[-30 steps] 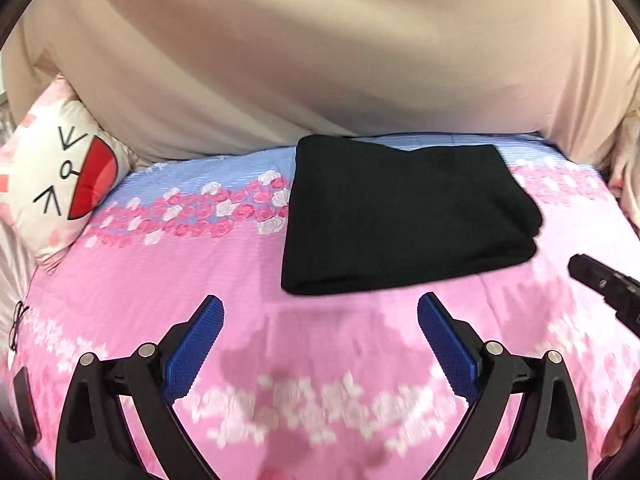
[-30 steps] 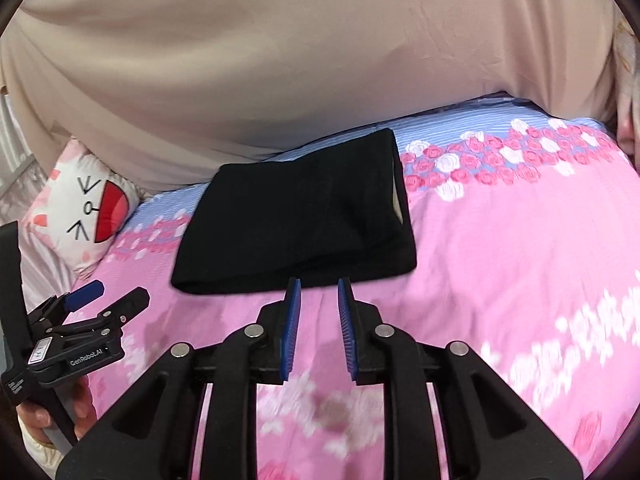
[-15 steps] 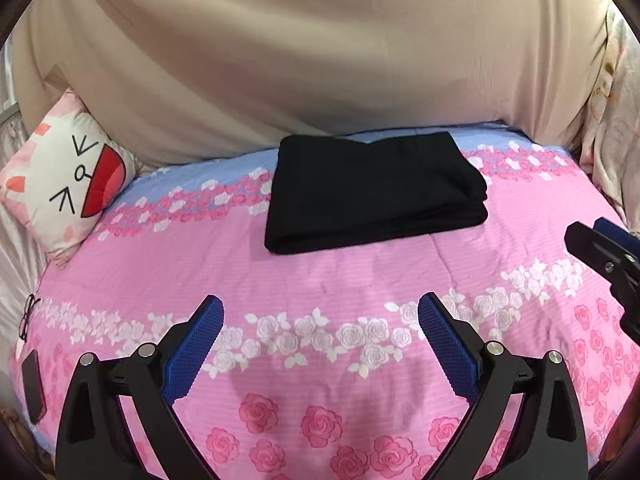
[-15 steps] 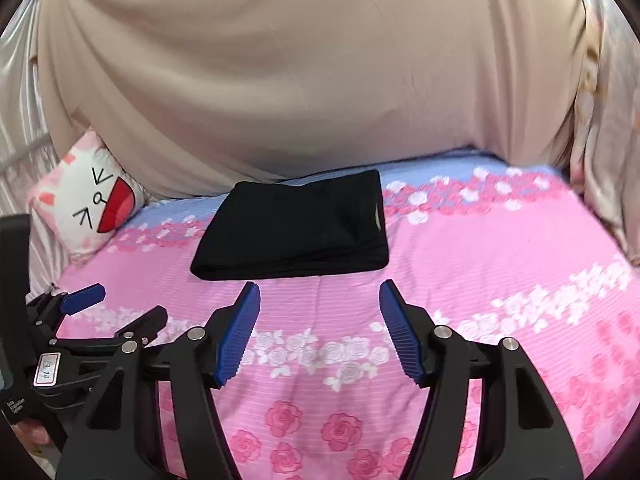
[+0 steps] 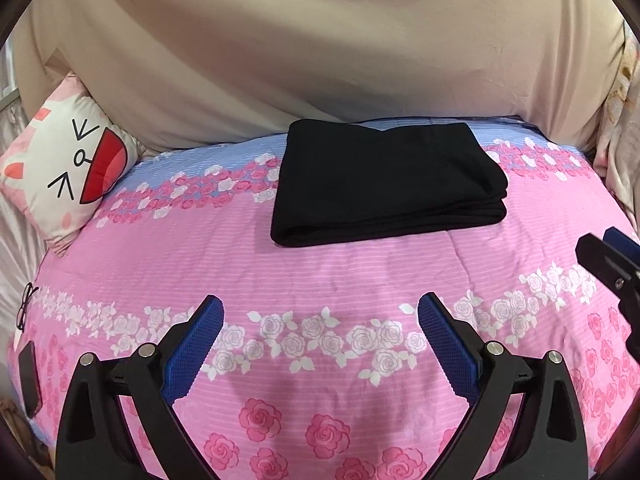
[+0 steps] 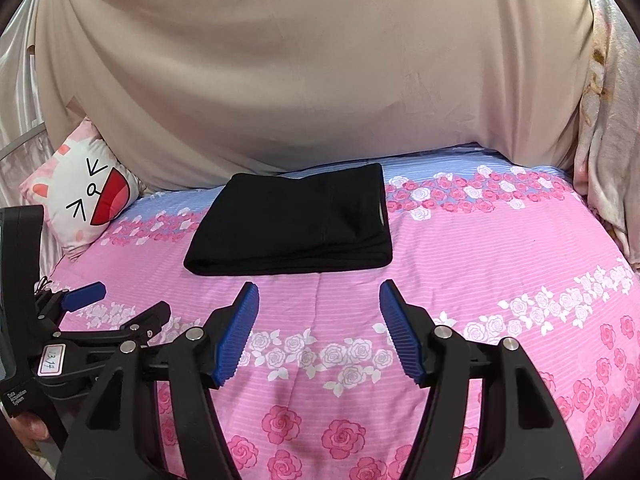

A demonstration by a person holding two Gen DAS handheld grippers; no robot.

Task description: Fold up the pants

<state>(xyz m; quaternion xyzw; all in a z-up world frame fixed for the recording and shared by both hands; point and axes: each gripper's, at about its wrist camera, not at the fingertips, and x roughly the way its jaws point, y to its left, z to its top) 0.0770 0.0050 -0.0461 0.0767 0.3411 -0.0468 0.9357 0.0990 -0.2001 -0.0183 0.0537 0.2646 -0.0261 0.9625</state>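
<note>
The black pants lie folded into a flat rectangle on the pink floral bed cover, near the far side of the bed. They also show in the right wrist view. My left gripper is open and empty, held well back from the pants above the cover. My right gripper is open and empty too, also short of the pants. The left gripper shows at the left edge of the right wrist view, and the right gripper at the right edge of the left wrist view.
A white and pink cat-face pillow leans at the far left of the bed. A beige sheet hangs behind the bed. A pale curtain hangs at the right. Glasses and a dark phone lie at the bed's left edge.
Both grippers have drawn back from the pants, which now look smaller and farther. My right gripper went from nearly shut to open. The pants have not moved.
</note>
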